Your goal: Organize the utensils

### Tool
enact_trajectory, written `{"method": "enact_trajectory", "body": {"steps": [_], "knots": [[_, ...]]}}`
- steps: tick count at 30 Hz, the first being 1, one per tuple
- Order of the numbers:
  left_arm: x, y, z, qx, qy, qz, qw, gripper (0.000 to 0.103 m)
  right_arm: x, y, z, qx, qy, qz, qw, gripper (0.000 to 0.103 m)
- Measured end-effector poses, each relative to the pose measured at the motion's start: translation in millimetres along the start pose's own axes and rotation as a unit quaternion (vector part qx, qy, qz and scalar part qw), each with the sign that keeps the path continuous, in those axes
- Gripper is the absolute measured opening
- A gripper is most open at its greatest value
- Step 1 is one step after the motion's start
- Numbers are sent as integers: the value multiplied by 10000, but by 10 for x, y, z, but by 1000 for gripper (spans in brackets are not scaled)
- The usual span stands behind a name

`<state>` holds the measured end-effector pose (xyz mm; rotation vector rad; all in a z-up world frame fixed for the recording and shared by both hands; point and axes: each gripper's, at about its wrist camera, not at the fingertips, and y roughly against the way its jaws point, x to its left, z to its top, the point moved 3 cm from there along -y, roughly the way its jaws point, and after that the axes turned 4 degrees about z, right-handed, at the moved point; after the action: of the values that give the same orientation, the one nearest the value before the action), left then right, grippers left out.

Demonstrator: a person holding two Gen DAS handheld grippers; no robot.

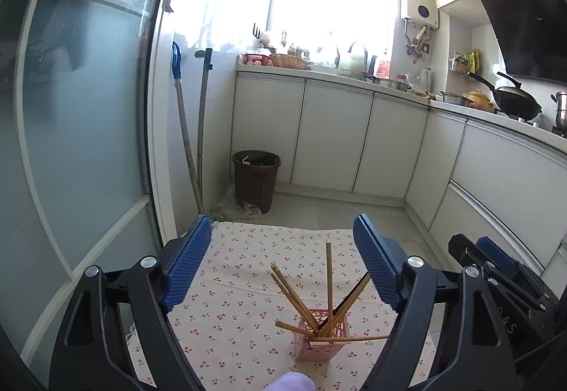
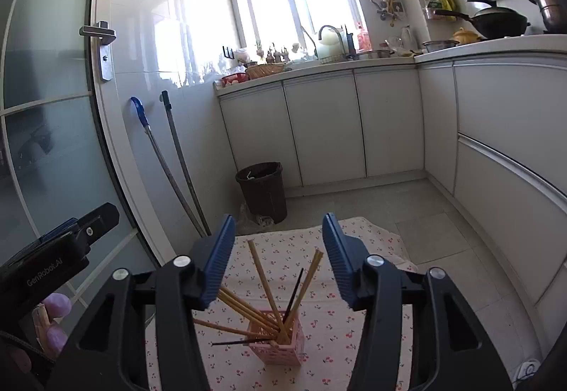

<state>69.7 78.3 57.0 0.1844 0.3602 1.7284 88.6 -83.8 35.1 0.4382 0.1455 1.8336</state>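
- Two grippers face one pink holder (image 1: 320, 338), which stands on the cherry-print cloth (image 1: 230, 284) with the chopsticks (image 1: 329, 281) fanned out of its top.
- Left gripper (image 1: 280, 263): its jaws are spread wide with nothing between the blue pads. The holder sits below and ahead of the gap, nearer the right-hand pad than the left one.
- From these jaws the sticks run every way. One stands almost upright in the gap, a bundle leans toward the left pad, a dark one leans toward the right pad, and two lie nearly level across the holder's rim.
- Right gripper (image 2: 278, 256): its jaws are also parted, less widely, and grip nothing. The holder (image 2: 278, 343) lies below and just ahead of the gap, close to centred.
- Here several sticks (image 2: 264, 279) slant up toward the left pad, and one pale pair leans toward the right pad.
- Neither hand looks clearly nearer. I judge the right gripper better lined up on the holder.
- Any tidying of the low-lying sticks would, I think, need a pinch across their shafts, since their long axes run sideways to both jaws.
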Motion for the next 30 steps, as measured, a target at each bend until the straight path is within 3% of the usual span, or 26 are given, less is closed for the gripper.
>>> {"method": "enact_trajectory", "body": {"steps": [2,3,4,8,12,17,22,30], "knots": [[-49,43,-80,-25,-135,194,9997,92,-60,84,-52,79,-13,-198,9998,62],[-69,68,-118,-57,-193,292,9994,96,-86,112,-67,109,-38,-281,9995,70],[-80,95,-151,-93,-236,372,9990,96,-130,153,-95,134,-84,-373,9992,79],[-156,152,-305,-64,-404,626,9972,96,-327,335,-189,135,-210,-888,9957,95],[-241,234,-404,-241,-440,792,9956,96,-467,468,-240,116,-162,-1302,9913,96],[-407,205,-408,157,-613,224,9977,96,-568,485,-272,282,-242,-1358,9900,96],[-457,200,-443,-53,-661,631,9958,96,-578,412,-312,466,-178,-1420,9886,96],[-459,76,-531,344,-569,429,9969,96,-639,339,-405,685,-290,-1448,9867,96]]}}
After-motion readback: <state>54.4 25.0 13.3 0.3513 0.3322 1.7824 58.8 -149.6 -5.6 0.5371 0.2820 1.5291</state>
